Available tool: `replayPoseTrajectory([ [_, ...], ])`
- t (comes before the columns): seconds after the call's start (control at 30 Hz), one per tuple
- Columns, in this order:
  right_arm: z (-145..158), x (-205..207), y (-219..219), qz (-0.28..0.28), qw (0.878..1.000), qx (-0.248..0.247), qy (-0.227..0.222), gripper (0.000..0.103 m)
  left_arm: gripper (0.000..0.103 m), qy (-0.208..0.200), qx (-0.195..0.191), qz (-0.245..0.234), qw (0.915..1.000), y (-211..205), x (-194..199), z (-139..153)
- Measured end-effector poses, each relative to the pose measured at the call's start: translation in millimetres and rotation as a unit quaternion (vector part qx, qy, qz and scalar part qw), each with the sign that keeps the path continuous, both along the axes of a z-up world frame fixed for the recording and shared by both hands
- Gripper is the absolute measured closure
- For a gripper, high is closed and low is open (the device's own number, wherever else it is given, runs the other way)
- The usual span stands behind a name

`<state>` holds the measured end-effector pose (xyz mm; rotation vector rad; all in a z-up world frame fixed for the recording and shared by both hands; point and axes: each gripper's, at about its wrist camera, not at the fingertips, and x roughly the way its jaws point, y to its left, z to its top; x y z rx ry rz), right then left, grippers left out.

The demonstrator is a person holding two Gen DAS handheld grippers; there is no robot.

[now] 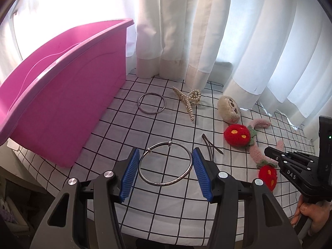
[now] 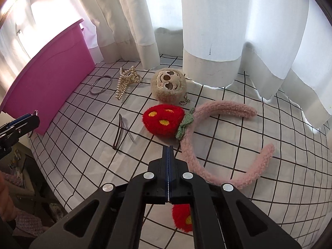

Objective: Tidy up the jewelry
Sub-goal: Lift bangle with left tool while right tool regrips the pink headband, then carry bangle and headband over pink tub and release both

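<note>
Red strawberry (image 2: 182,217) half hidden beneath the right gripper (image 2: 168,151)

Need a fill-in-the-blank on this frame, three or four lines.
The left tool grips a silver ____.
The right tool is ____, holding nothing.
The bin is coloured ____.
The fuzzy headband carries red plush ____.
Missing: bangle; shut; pink; strawberries.

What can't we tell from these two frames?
- Inside of the pink bin: both views, its own wall hides it.
- Second strawberry of the headband: right wrist view, right gripper covers most.
- Whether left gripper pads touch the bangle: left wrist view, unclear.
</note>
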<state>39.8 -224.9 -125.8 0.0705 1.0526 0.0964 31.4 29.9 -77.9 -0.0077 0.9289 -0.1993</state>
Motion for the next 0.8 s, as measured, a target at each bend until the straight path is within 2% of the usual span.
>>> replayPoseTrajectory([
  [0.03, -4, 2, -3, -0.003, 1.0, -0.004, 0.008, 0.099, 0.052, 0.001, 0.0, 0.0, 1.0, 1, 0, 0],
  [0.1, -12, 7, -9, -0.006, 1.0, -0.011, 0.019, 0.075, 0.052, 0.002, 0.0, 0.001, 1.0, 2, 1, -1],
  [0.17, -17, 13, -12, -0.004, 1.0, -0.012, 0.025, 0.07, 0.052, 0.005, 0.0, 0.002, 1.0, 3, 2, -2],
  [0.53, -53, 35, -7, 0.015, 0.995, -0.059, 0.074, 0.072, 0.052, 0.01, 0.005, 0.004, 0.9999, 3, 3, -4],
  [0.57, -53, 34, -6, 0.018, 0.996, -0.062, 0.068, 0.087, 0.052, 0.01, 0.006, 0.005, 0.9999, 3, 3, -4],
  [0.67, -51, 30, -6, 0.022, 0.996, -0.058, 0.061, 0.093, 0.052, 0.009, 0.006, 0.006, 0.9999, 3, 2, -2],
  [0.8, -36, 22, -8, 0.016, 0.998, -0.044, 0.035, 0.094, 0.052, 0.006, 0.005, 0.008, 0.9999, 2, 3, 1],
])
